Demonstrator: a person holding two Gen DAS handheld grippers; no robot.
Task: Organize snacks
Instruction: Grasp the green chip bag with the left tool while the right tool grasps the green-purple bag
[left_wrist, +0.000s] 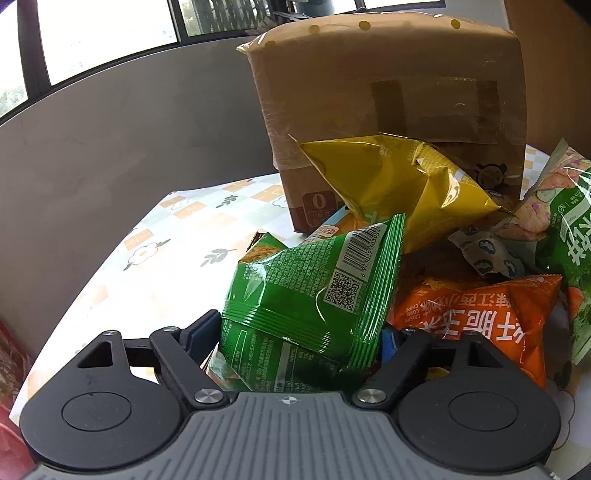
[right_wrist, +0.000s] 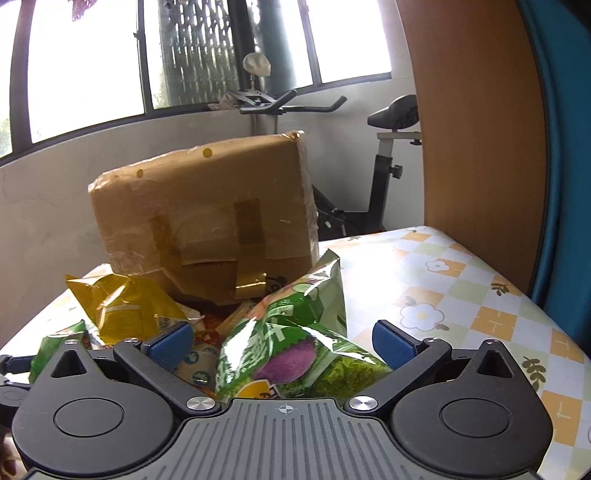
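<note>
In the left wrist view, the left tongs (left_wrist: 295, 332) fill the bottom of the frame with a green snack bag (left_wrist: 310, 302) standing between their blue pads. The left pad is just beside the bag's crimped edge and the right pad is mostly hidden behind it, so whether the pads press on the bag cannot be told. Right of it, in the lower right of the frame, lies an orange corn-chip bag (left_wrist: 480, 317), and a large green vegetable-chip bag (left_wrist: 569, 236) leans at the right edge. Above centre, a crumpled yellow bag (left_wrist: 399, 184) rests against the front of a taped cardboard box (left_wrist: 388, 92), which stands upright at the upper middle. All of this sits on a surface (left_wrist: 155, 254) covered in a checked, flower-printed cloth that runs off to the left.

In the right wrist view, the right tongs (right_wrist: 282, 343) stand apart at the bottom, blue pads well clear of the vegetable-chip bag (right_wrist: 288, 354) that sits between them near centre. The yellow bag (right_wrist: 129, 310) lies left of centre and the box (right_wrist: 203, 206) rises behind the pile. The cloth-covered surface (right_wrist: 461, 295) spreads to the right. Farther back, an exercise bike (right_wrist: 384, 147) stands by the window, with a wooden panel (right_wrist: 480, 129) at the upper right.
</note>
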